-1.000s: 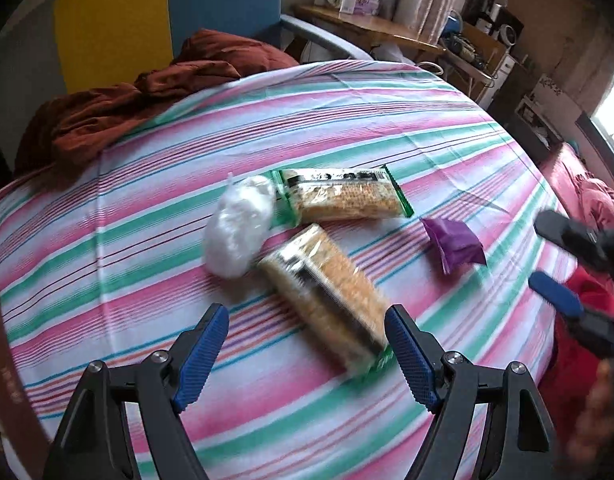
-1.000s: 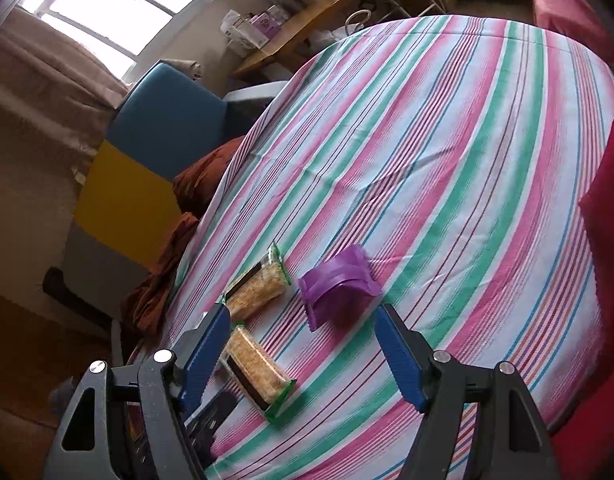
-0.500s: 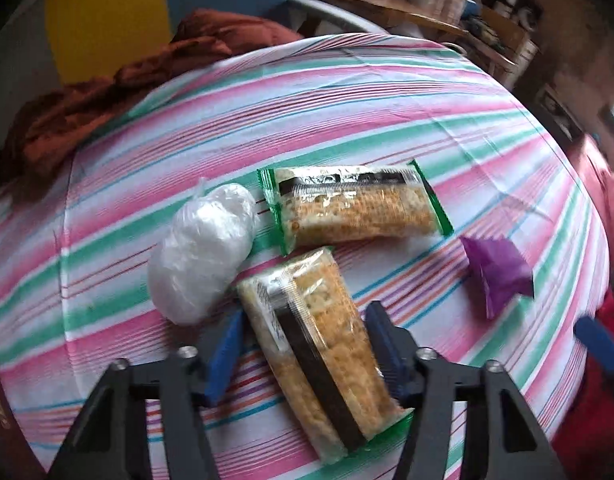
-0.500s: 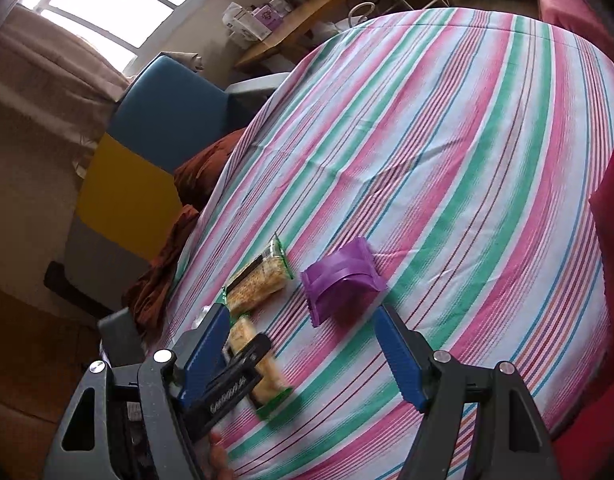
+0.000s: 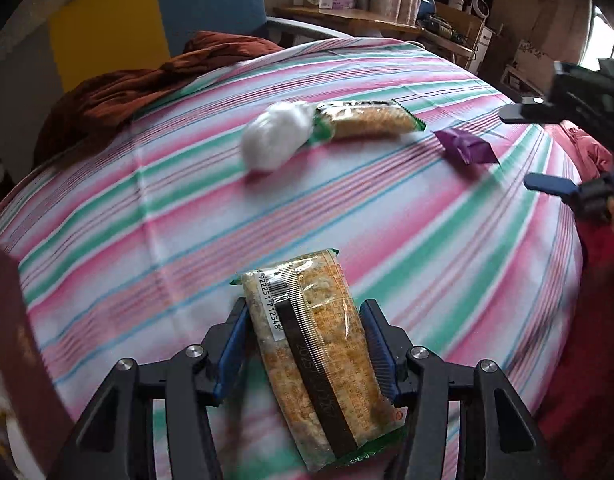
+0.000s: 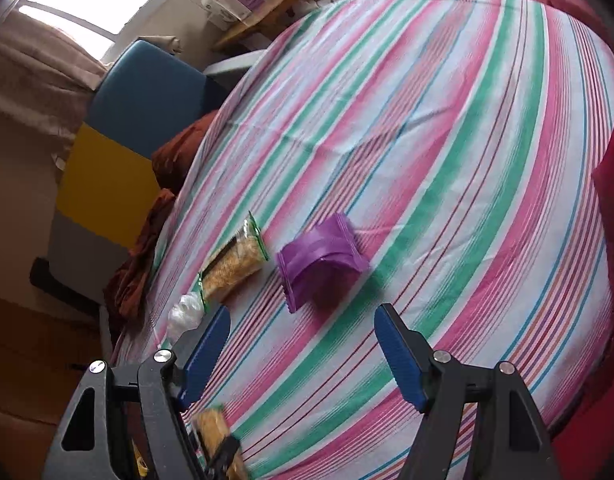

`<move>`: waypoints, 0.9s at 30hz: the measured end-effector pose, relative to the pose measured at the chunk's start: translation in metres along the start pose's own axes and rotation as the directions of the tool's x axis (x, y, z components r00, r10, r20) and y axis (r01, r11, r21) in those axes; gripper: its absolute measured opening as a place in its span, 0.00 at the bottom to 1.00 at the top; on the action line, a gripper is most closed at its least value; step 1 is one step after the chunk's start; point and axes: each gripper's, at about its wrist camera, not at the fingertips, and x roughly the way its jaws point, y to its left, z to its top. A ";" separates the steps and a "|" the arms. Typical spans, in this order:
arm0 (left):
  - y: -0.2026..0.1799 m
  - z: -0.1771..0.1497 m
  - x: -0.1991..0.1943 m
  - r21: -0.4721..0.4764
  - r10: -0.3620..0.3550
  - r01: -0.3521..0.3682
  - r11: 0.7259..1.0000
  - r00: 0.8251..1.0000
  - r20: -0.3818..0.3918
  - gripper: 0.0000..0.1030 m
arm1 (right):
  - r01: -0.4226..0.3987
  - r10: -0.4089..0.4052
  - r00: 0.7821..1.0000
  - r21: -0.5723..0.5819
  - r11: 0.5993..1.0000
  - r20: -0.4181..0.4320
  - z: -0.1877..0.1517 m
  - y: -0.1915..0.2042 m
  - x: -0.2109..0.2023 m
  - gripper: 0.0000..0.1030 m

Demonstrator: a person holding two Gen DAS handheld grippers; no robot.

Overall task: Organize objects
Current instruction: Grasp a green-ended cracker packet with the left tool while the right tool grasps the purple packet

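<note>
My left gripper point(image 5: 305, 340) is shut on a cracker packet point(image 5: 311, 344) and holds it lifted above the striped tablecloth point(image 5: 387, 232). A second cracker packet point(image 5: 367, 122) lies farther back, touching a white plastic bag ball point(image 5: 275, 142). A purple pouch point(image 5: 465, 146) lies to their right. In the right wrist view, my right gripper point(image 6: 303, 344) is open and empty, just short of the purple pouch point(image 6: 319, 258). The second packet point(image 6: 233, 266) and white bag point(image 6: 183, 316) lie to its left. The held packet point(image 6: 217, 436) shows at the bottom left.
A rust-brown cloth point(image 5: 147, 80) lies at the table's far left edge by a blue and yellow chair point(image 5: 155, 20). A wooden shelf point(image 5: 367, 24) with boxes stands behind. Red fabric point(image 5: 587, 280) lies at the right edge. My right gripper point(image 5: 563, 148) shows at the right.
My left gripper closed on the near cracker packet and pulled it up and back from the other items. My right gripper stayed open near the purple pouch.
</note>
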 end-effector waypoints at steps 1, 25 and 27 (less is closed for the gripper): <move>0.002 -0.006 -0.003 -0.005 0.000 0.000 1.000 1.000 0.009 0.54 | 0.007 -0.007 1.000 0.001 1.000 0.000 0.000 0.000 0.000 0.74; 0.006 -0.025 -0.017 -0.075 -0.011 0.016 0.997 0.998 0.069 0.53 | 0.153 -0.154 0.988 -0.067 0.986 -0.014 0.033 0.028 0.064 0.66; 0.006 -0.025 -0.017 -0.077 -0.009 0.015 0.997 0.997 0.071 0.53 | 0.189 -0.190 0.982 -0.105 0.976 -0.005 0.033 0.032 0.067 0.62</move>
